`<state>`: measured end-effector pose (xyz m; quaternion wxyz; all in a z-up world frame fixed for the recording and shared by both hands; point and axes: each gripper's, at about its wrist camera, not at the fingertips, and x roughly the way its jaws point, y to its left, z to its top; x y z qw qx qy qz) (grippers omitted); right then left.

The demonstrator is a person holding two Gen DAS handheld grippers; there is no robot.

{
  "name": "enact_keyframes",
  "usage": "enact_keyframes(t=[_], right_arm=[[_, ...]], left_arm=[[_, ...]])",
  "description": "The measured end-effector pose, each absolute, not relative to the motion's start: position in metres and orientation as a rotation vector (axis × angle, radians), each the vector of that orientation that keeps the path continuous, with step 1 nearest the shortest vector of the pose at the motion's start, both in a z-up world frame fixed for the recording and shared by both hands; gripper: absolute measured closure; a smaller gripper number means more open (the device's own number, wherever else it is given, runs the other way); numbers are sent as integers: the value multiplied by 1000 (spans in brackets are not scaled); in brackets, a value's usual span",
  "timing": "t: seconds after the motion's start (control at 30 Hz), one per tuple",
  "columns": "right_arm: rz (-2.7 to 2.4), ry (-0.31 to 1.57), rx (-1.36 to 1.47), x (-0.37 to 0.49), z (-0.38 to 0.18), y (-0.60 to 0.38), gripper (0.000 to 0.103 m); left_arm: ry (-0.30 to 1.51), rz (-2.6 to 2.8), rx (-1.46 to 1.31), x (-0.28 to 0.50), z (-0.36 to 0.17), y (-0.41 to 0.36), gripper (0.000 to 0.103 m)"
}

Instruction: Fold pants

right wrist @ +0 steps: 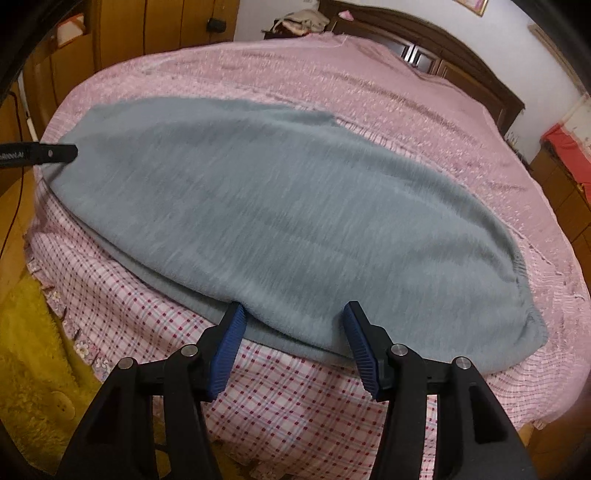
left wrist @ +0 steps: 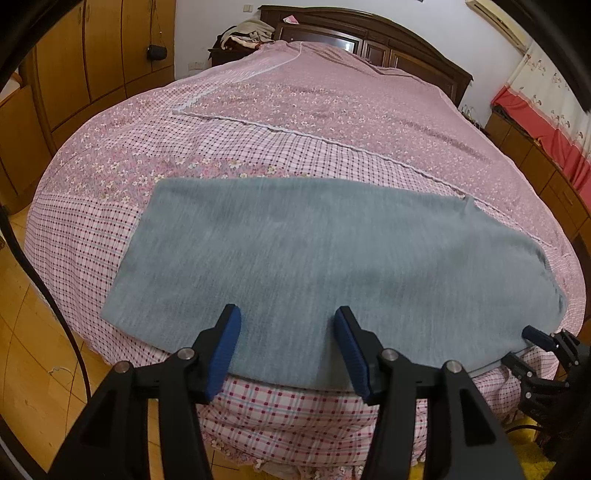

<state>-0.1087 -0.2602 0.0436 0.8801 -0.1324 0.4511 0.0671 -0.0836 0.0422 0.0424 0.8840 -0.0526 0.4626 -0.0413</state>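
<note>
Left hand-held gripper [left wrist: 287, 325] open, grey knit pants [left wrist: 317, 258]

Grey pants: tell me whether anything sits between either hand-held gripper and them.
Nothing visible does. The grey pants lie flat on the bed cover, near edge right at the open left hand-held gripper and right hand-held gripper, with nothing lying on the cloth.

Heathered grey-blue pants [left wrist: 314, 266], pink bedspread [left wrist: 332, 122] with small white flowers, red-and-pink check along its near edge, dark brown headboard [left wrist: 373, 33], blue gripper pads [left wrist: 221, 350], black gripper arms.
</note>
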Motion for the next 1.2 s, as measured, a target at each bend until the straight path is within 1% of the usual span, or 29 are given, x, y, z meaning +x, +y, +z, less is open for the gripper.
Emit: enact_keyframes(t=[0.07,0.1,0.13,0.23,0.33,0.53,0.8,0.97,1.0,1.07,1.13,1.2], right_arm=[[146,923,-273,-111,46,-261,52],[150,922,-273,-111,46,-261,61],[161,927,-271,-112,45,-261,74],[183,930,-268,-111,42,-261,88],[202,900,-251,-114,46,-264,98],[249,876,-204,-131,60,-271,100],[236,1009,-232,-131,25,-273,102],[259,934,-182,-143,56,-282,101],[248,914,-165,-144,64,-286,100],[222,875,-123,-144,77,-296,95],[183,834,-82,-139,86,-305,84],[138,818,-52,-129,87,-311,79]], left_arm=[[962,-85,-110,-84,42,42,47],[962,-85,-111,-84,42,42,47],[962,-85,-110,-84,42,42,47],[962,-83,-106,-83,42,42,46],[966,-75,-97,-81,41,41,44],[971,-71,-88,-80,41,42,43],[969,-73,-90,-81,40,43,42],[973,-76,-79,-83,43,41,42],[972,-81,-74,-84,43,39,42],[970,-88,-60,-84,43,35,42],[968,-82,-37,-84,42,30,40],[964,-79,-28,-83,40,28,38]])
